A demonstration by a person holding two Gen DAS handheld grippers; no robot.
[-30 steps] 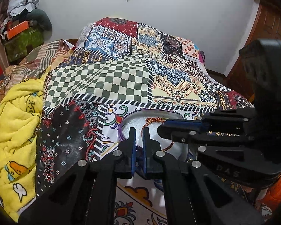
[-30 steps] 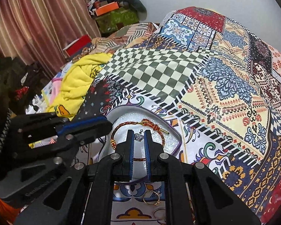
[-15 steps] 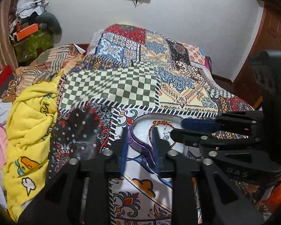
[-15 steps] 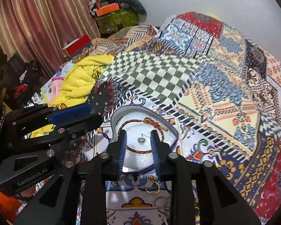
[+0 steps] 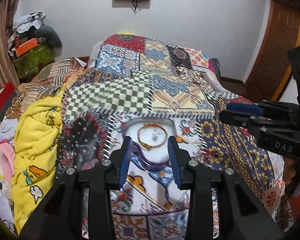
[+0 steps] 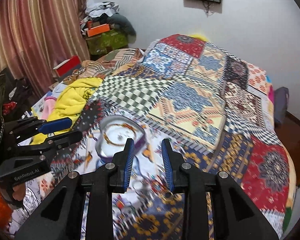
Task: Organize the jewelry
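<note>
A purple-rimmed box [image 5: 150, 161] with a white lining lies on the patchwork bedspread. Inside it rest a red-gold cord bracelet [image 5: 152, 136] and a small silver pendant [image 5: 155, 136]. My left gripper [image 5: 150, 156] hangs open above the box's near rim, holding nothing. My right gripper [image 6: 147, 160] is open and empty too, raised to the right of the box [image 6: 141, 142]. In the right wrist view the bracelet [image 6: 110, 139] and pendant [image 6: 120, 137] look blurred. A small gold ring [image 6: 168, 195] lies on the cloth near the right fingers.
A yellow towel [image 5: 38, 132] is bunched at the bed's left side beside a pink item [image 5: 5, 160]. Boxes and clutter [image 6: 104, 34] stand at the curtain corner. A wooden door [image 5: 278, 46] is at the right. The bedspread [image 6: 190, 100] stretches far behind the box.
Both grippers went from shut to open and have pulled up and back from the box. The pendant, held over the lining a second ago, now lies inside the bracelet loop.
</note>
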